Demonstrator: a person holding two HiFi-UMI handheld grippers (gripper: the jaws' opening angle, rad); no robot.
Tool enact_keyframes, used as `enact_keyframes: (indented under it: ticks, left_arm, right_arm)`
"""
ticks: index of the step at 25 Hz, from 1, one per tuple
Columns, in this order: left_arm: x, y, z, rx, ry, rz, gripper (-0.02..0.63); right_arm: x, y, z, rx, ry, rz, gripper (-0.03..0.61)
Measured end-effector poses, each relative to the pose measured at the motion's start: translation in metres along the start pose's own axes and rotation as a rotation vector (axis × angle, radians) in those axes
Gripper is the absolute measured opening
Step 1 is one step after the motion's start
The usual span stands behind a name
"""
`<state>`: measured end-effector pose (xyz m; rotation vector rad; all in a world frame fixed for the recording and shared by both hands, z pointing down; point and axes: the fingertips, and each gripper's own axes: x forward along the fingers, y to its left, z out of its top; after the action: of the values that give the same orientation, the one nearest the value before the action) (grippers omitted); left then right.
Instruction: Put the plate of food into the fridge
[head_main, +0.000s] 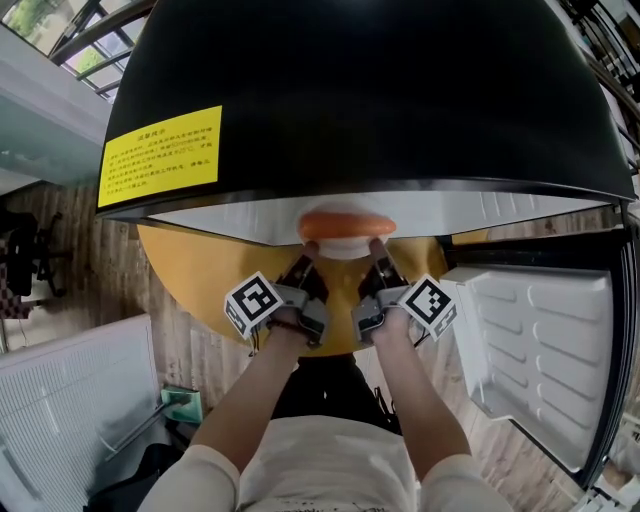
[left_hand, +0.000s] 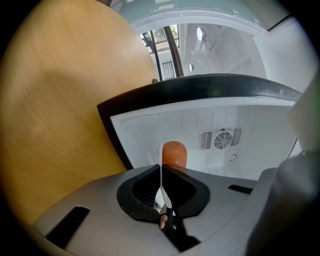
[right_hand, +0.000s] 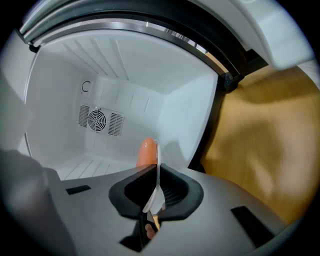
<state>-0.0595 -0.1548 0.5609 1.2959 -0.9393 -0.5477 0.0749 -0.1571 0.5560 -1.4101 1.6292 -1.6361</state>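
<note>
Plate (head_main: 345, 247) with orange food (head_main: 347, 224) is held at the mouth of the open fridge (head_main: 400, 90), its thin rim clenched on either side by the left gripper (head_main: 305, 263) and the right gripper (head_main: 378, 262). It is judged stiff, light and breakable, with food that could roll, so opposite rim grips suit it. The fan grille (right_hand: 100, 120) on the back wall is shown only in the gripper views, and the open door (head_main: 540, 350) only in the head view.
</note>
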Motion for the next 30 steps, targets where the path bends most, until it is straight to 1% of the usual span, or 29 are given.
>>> enact_keyframes:
  ticks: [7, 17, 22, 30]
  left_arm:
    - [0.008, 0.007, 0.004, -0.016, -0.049, 0.005, 0.032]
    - [0.021, 0.008, 0.012, -0.012, -0.091, 0.011, 0.032]
    - [0.023, 0.013, 0.014, -0.030, -0.114, 0.019, 0.032]
    - [0.029, 0.014, 0.015, -0.029, -0.125, 0.024, 0.032]
  right_arm:
    - [0.011, -0.006, 0.004, 0.005, -0.047, -0.011, 0.038]
    - [0.025, -0.010, 0.011, 0.011, -0.066, -0.017, 0.038]
    - [0.031, -0.011, 0.012, 0.003, -0.069, -0.023, 0.038]
    - [0.035, -0.016, 0.016, 0.012, -0.075, -0.024, 0.038]
